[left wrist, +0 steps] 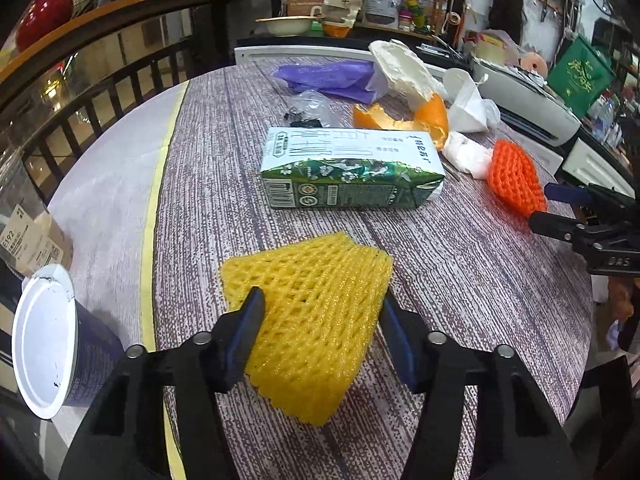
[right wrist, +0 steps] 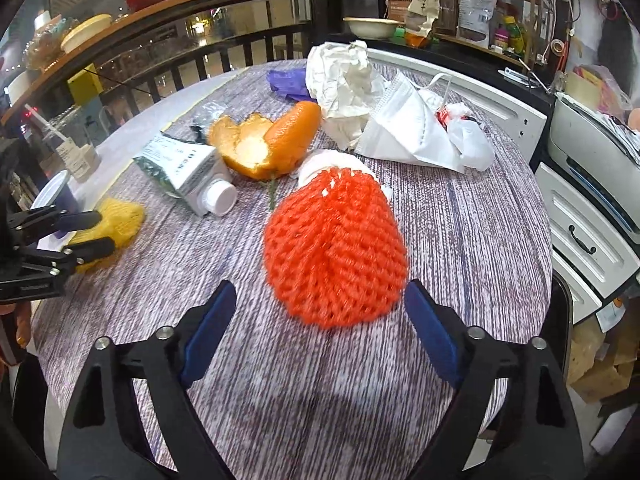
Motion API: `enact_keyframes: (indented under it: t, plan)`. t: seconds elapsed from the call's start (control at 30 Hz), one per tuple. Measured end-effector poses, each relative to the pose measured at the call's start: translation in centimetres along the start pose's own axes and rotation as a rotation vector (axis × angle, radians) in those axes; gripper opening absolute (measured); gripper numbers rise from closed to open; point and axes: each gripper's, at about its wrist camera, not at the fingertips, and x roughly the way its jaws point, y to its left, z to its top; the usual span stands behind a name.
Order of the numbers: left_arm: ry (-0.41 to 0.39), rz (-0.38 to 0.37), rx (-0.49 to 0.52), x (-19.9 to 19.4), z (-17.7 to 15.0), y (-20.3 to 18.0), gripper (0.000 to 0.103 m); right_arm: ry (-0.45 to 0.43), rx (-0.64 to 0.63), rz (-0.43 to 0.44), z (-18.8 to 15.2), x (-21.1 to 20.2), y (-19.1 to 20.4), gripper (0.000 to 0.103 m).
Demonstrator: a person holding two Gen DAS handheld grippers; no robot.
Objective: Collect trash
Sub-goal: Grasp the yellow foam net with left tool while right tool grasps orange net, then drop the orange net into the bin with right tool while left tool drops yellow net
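Note:
A yellow foam fruit net (left wrist: pixel 316 320) lies near the table's front edge, and my left gripper (left wrist: pixel 322 296) is shut on it, a blue pad pressing each side. From the right wrist view the same gripper (right wrist: pixel 98 232) shows at the left with the yellow net (right wrist: pixel 120 216) in it. A red-orange foam net (right wrist: pixel 336 252) lies just ahead of my right gripper (right wrist: pixel 320 286), which stands open. Its right pad is close to the net's edge and its left pad is well apart from it. The left wrist view has that gripper (left wrist: pixel 540 204) beside the red-orange net (left wrist: pixel 516 178).
More trash lies on the round table (left wrist: pixel 460 280): a green-and-white carton (left wrist: pixel 348 168), orange peel (right wrist: pixel 264 144), crumpled white paper (right wrist: pixel 344 84), a white face mask (right wrist: pixel 412 132), a purple bag (left wrist: pixel 332 76). A paper cup (left wrist: pixel 48 344) lies at the left edge. A white cabinet (right wrist: pixel 588 232) stands to the right.

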Motion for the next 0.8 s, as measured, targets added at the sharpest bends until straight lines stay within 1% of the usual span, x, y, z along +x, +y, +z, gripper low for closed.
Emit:
enact_keyframes:
  t: [0.07,0.1,0.13,0.17,0.2,0.23,0.27,0.3,0.33,0.37,0.43,0.57,0.8]
  plan:
    - [-0.006,-0.004,-0.014,-0.1,0.0,0.2,0.049,0.015,0.002,-0.004,0.4,0.7,-0.2,0.079]
    - [-0.010,-0.005,-0.025,-0.1,0.0,0.4,0.044,0.021,0.000,-0.008,0.6,1.0,-0.3,0.077]
    - [-0.014,-0.004,-0.034,-0.2,0.0,0.4,0.039,0.025,-0.001,-0.013,0.7,1.2,-0.3,0.068]
    - [-0.018,-0.006,-0.042,-0.2,0.0,0.6,0.037,0.032,0.002,-0.021,0.8,1.5,-0.5,0.060]
    - [-0.022,-0.010,-0.053,-0.2,0.0,0.7,0.031,0.035,0.004,-0.027,0.8,1.7,-0.6,0.057]
    - [-0.026,-0.017,-0.063,-0.3,0.0,0.9,0.025,0.025,0.000,-0.035,0.9,1.6,-0.7,0.047]
    - [-0.029,-0.021,-0.071,-0.4,0.0,1.0,0.022,0.022,-0.003,-0.036,0.9,1.4,-0.6,0.040]
    - [-0.034,-0.024,-0.074,-0.5,-0.1,1.1,0.017,0.020,-0.005,-0.035,0.8,1.3,-0.6,0.038]
    - [-0.036,-0.032,-0.079,-0.6,-0.1,1.1,0.014,0.014,-0.002,-0.031,0.8,1.1,-0.8,0.033]
    - [-0.036,-0.036,-0.087,-0.6,-0.1,1.1,0.014,0.010,0.000,-0.030,0.7,0.9,-0.9,0.030]
    - [-0.046,-0.041,-0.096,-0.9,-0.3,1.1,0.013,-0.005,0.008,-0.035,0.4,0.5,-1.4,0.028]
    - [-0.077,-0.062,-0.102,-2.0,-0.5,0.6,0.013,-0.045,0.040,-0.007,0.0,-0.8,-2.1,0.027]
    - [-0.137,-0.129,-0.113,-4.1,-0.5,-1.3,0.013,-0.125,0.049,0.021,-1.3,-3.7,-2.5,0.027]
